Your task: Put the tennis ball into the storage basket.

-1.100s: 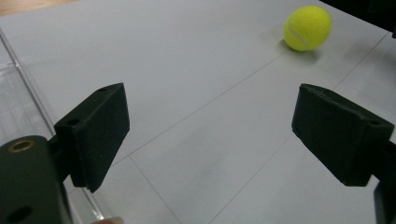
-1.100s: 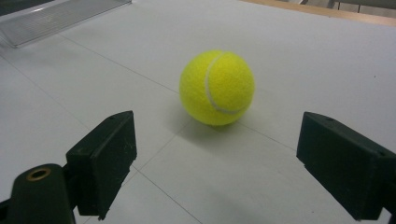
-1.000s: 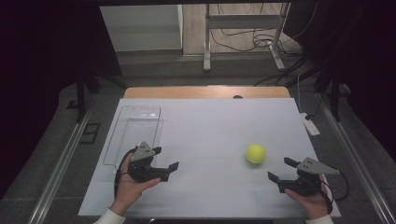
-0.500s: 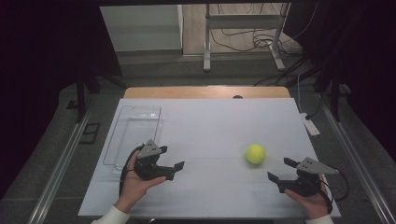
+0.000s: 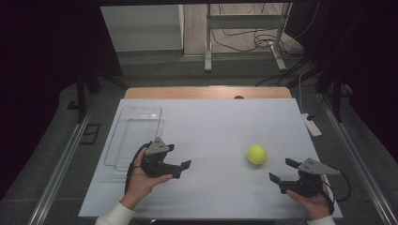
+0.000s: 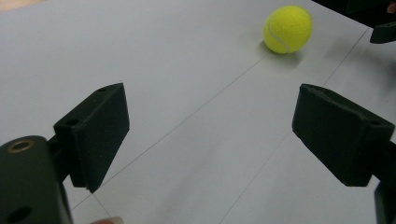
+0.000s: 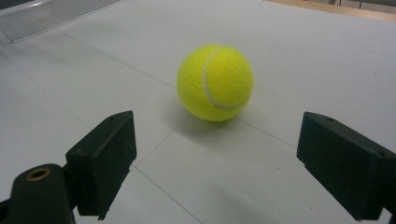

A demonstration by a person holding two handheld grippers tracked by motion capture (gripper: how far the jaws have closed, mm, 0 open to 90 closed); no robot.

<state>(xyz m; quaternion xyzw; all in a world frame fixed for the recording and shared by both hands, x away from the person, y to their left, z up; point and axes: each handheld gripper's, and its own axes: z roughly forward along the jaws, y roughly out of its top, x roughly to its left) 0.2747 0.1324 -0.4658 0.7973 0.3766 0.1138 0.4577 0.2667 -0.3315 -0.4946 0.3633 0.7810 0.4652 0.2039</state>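
Note:
A yellow tennis ball [image 5: 256, 154] rests on the white table right of centre. My left gripper [image 5: 178, 156] is held low over the table to the ball's left, jaws open and empty. In the left gripper view the ball [image 6: 288, 29] lies far ahead, up and to the right of the open jaws [image 6: 219, 135]. My right gripper [image 5: 280, 169] sits near the front right edge, just right of the ball, open and pointing at it. In the right gripper view the ball [image 7: 215, 82] lies close ahead, centred between the spread jaws [image 7: 217, 163].
A clear plastic tray [image 5: 136, 136] lies along the table's left side, behind the left hand; its edge [image 7: 46, 16] shows in the right gripper view. A white power strip [image 5: 312, 126] lies off the table's right edge. Table legs and cables stand beyond the far edge.
My left gripper has shifted a little to the right, toward the ball. The right gripper and the ball have stayed put.

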